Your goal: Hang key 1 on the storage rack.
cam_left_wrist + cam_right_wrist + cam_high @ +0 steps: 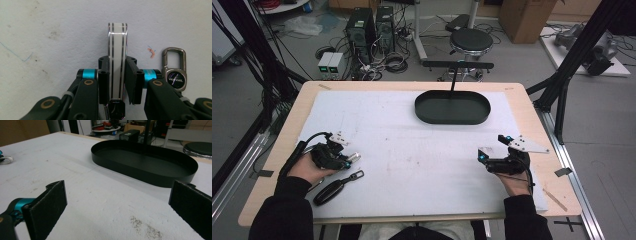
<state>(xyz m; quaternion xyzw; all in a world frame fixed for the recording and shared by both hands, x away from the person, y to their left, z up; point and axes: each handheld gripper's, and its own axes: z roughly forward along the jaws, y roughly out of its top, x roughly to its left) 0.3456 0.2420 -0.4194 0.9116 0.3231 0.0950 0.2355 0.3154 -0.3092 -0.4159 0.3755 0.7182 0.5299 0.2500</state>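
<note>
A narrow white band with chrome stripes (117, 50) stands on edge between the jaws of my left gripper (117, 76), and both pads press on its sides. From above, that gripper (348, 158) sits at the left of the white mat, the shiny band (354, 157) poking out of its tip. A black key fob (330, 191) with a metal clip (174, 68) lies just beside it. My right gripper (494, 147) rests at the right of the mat, jaws wide apart (120, 202), nothing between them.
A black oval tray (419, 107) sits empty at the back middle of the mat, ahead of the right gripper (140, 173). The white mat (412, 150) covers most of the wooden table. A black bar on a stand rises behind the tray.
</note>
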